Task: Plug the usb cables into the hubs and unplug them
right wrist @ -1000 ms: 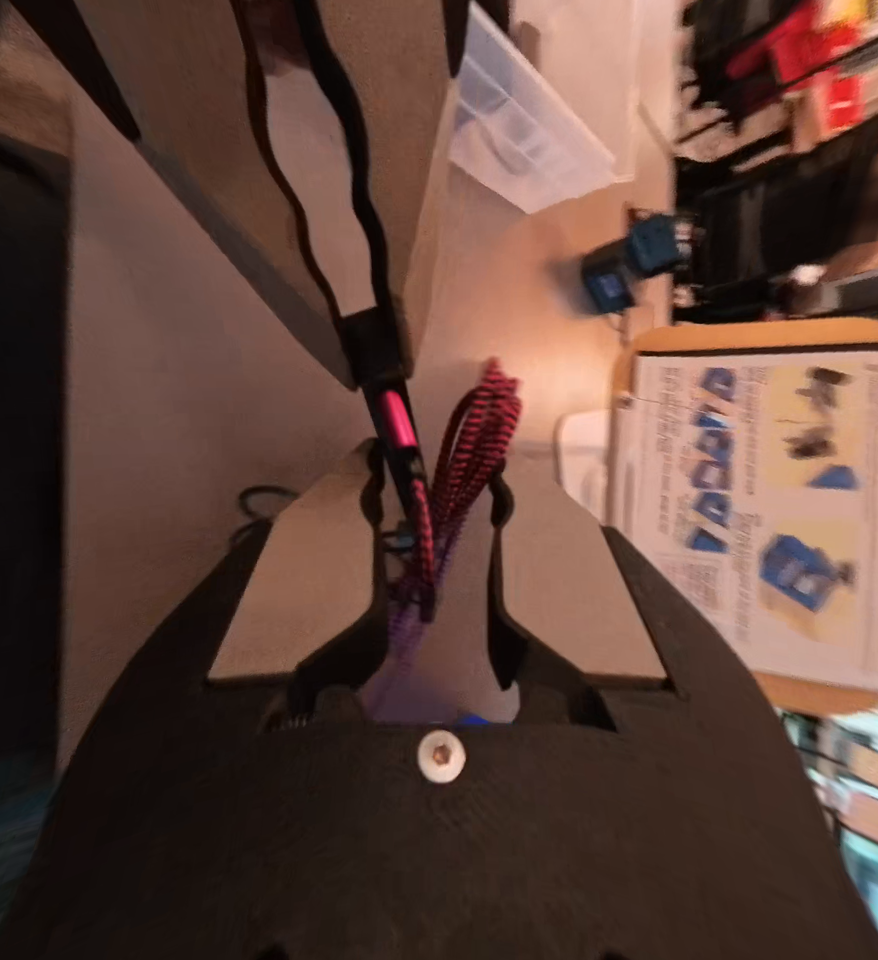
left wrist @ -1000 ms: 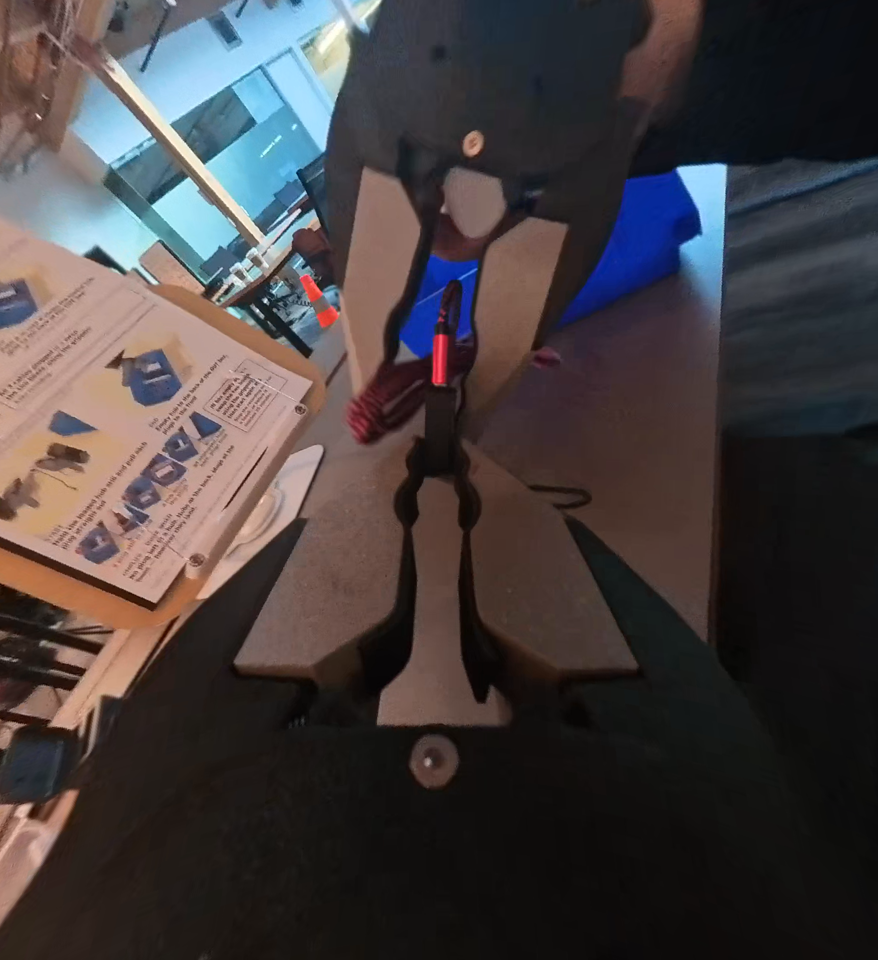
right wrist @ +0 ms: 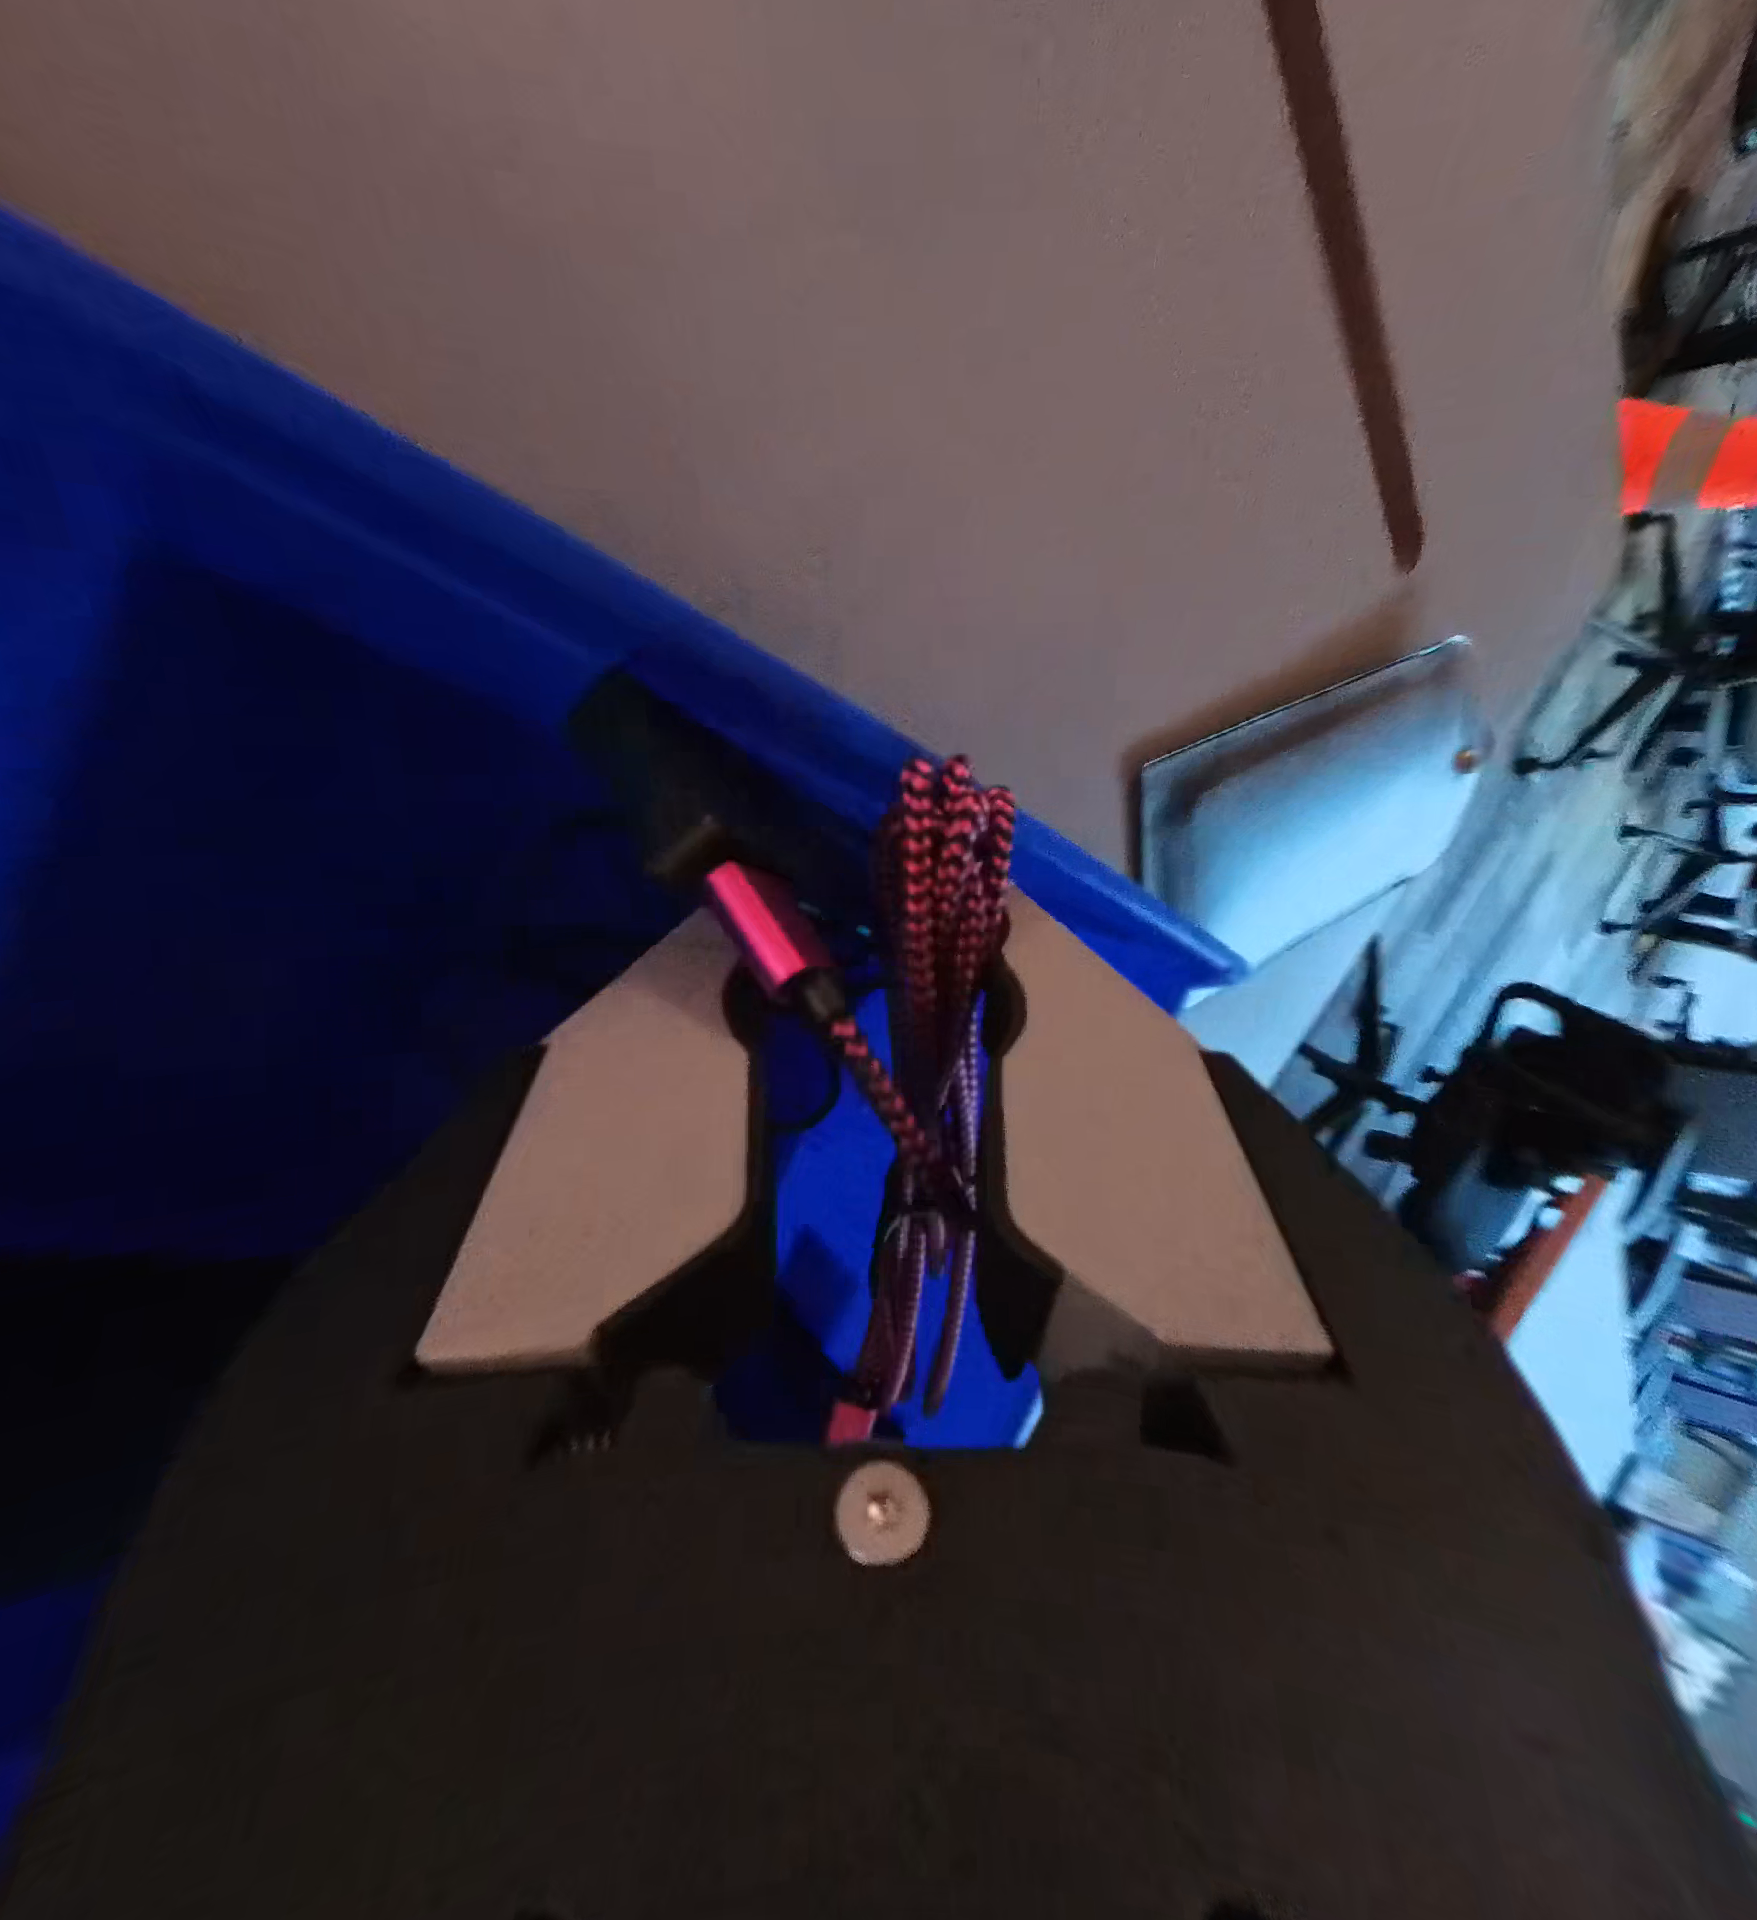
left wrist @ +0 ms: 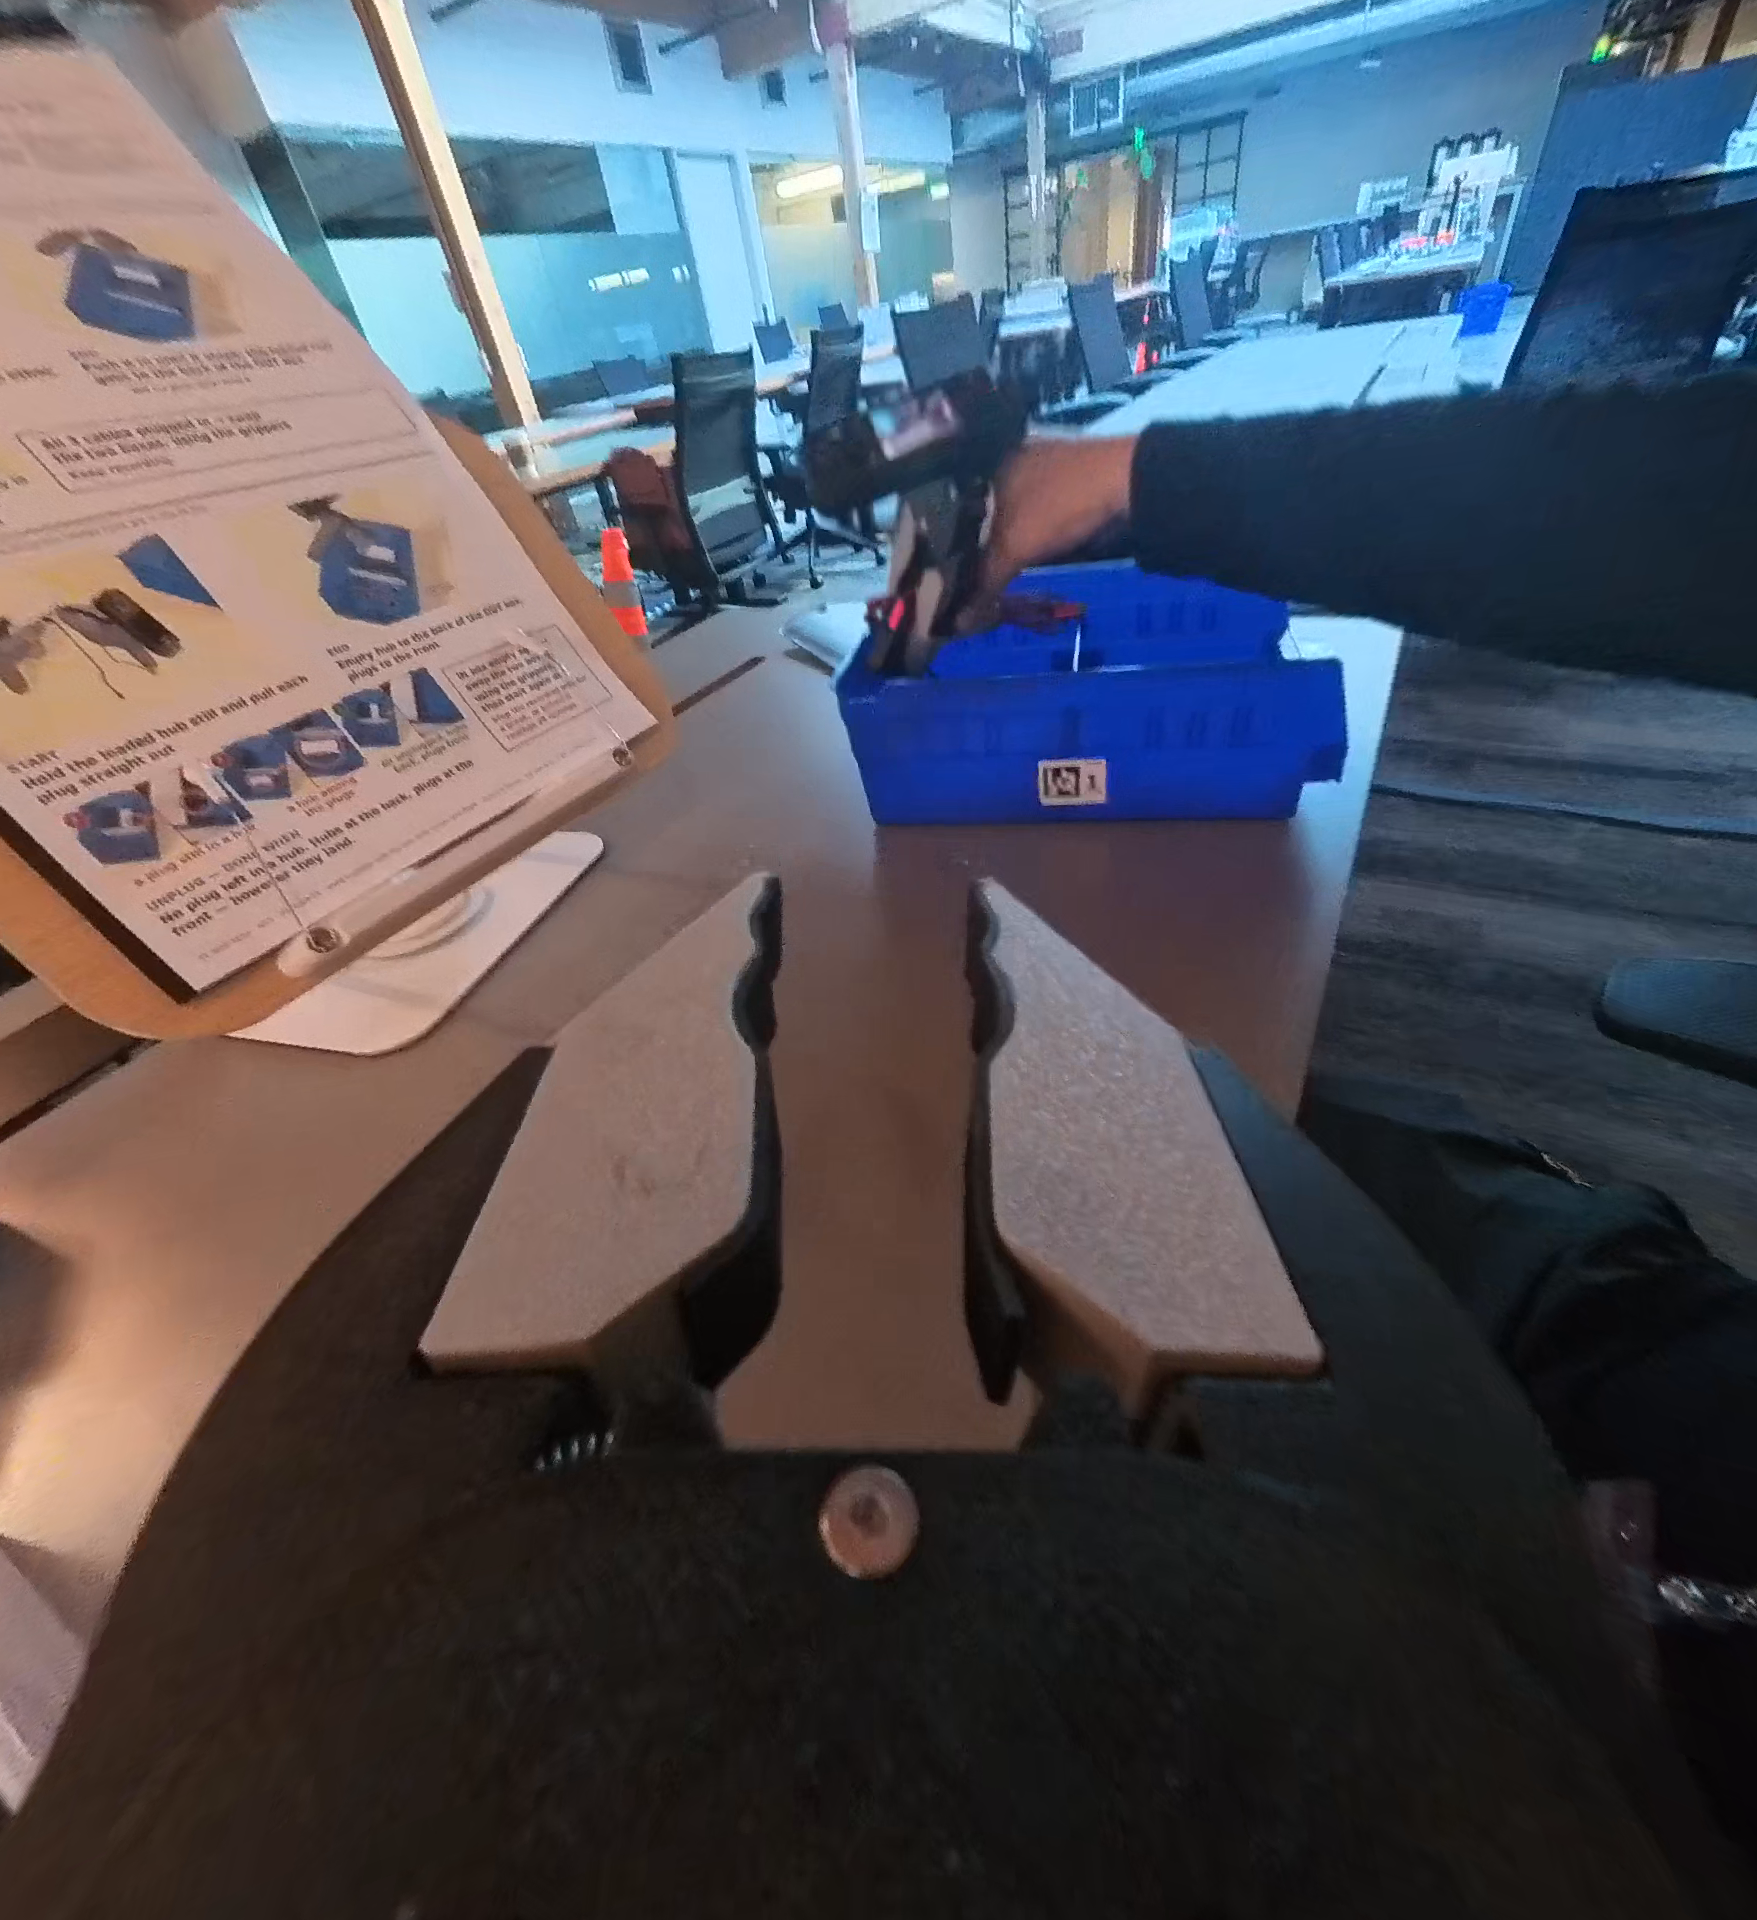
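One blue bin (left wrist: 1092, 743) sits on the brown table (left wrist: 1113, 935), and one white tag is stuck on its near wall. The left gripper (left wrist: 872, 914) hangs above the bare tabletop, well short of the bin, its two fingers spread apart with nothing between them. To its left stands one instruction board (left wrist: 230, 582) on a white base. The right gripper (left wrist: 921, 623), held by one hand (left wrist: 1056, 509) in a dark sleeve, dips into the left end of the bin. In the right wrist view, one red-and-black braided usb cable (right wrist: 941, 966), folded into a bundle of several loops, lies between the right gripper's (right wrist: 869, 956) two fingers; they stand close around the bundle, but whether they press it cannot be told. One pink metal plug (right wrist: 765, 935) of the cable sticks out past the left finger, joined to a black part (right wrist: 676, 805) near the bin's rim (right wrist: 541, 623). One orange cone (left wrist: 622, 580) stands beyond the table.
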A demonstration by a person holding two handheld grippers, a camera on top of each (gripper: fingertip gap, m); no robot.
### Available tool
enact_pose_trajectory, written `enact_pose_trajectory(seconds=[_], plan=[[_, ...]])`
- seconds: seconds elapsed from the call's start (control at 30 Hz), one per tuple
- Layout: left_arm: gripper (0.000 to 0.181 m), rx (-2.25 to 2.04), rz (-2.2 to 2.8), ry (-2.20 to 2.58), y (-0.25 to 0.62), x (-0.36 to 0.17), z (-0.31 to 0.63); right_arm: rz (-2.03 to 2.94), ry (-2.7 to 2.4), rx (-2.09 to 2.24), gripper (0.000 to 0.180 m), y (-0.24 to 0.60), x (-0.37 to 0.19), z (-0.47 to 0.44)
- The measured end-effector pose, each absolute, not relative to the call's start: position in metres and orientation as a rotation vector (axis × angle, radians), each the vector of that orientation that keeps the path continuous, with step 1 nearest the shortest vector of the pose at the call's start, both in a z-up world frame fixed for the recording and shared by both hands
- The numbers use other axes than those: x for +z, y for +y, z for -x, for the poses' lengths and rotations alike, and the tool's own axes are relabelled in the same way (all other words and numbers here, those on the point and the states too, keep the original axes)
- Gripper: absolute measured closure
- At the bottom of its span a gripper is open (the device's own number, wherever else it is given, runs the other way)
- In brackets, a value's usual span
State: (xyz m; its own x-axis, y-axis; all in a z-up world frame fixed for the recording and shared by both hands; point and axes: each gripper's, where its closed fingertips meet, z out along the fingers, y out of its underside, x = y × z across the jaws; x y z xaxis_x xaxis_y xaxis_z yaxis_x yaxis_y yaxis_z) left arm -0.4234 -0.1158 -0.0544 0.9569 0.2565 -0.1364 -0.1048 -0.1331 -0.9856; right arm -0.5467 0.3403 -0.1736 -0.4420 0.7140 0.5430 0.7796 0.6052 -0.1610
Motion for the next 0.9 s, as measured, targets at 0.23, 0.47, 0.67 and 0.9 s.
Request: enact_pose_trajectory(seconds=[0.23,0.47,0.67,0.9], plan=[[0.111,0.269,1.734,-0.299,-0.128,-0.079,0.459,1.254,-2.248,0.064,0.097,0.276,-0.037,0.538],[0.107,0.306,1.787,-0.374,-0.138,-0.095,0.467,1.032,-2.008,1.07,0.121,0.069,0.042,0.536],[0.11,0.45,1.72,-0.548,-0.192,-0.086,0.48,1.048,-2.089,1.244,0.112,-0.033,-0.106,0.555],[0.121,0.726,1.7,-0.827,-0.329,-0.086,0.501,1.04,-1.974,0.905,0.115,0.014,-0.189,0.587]])
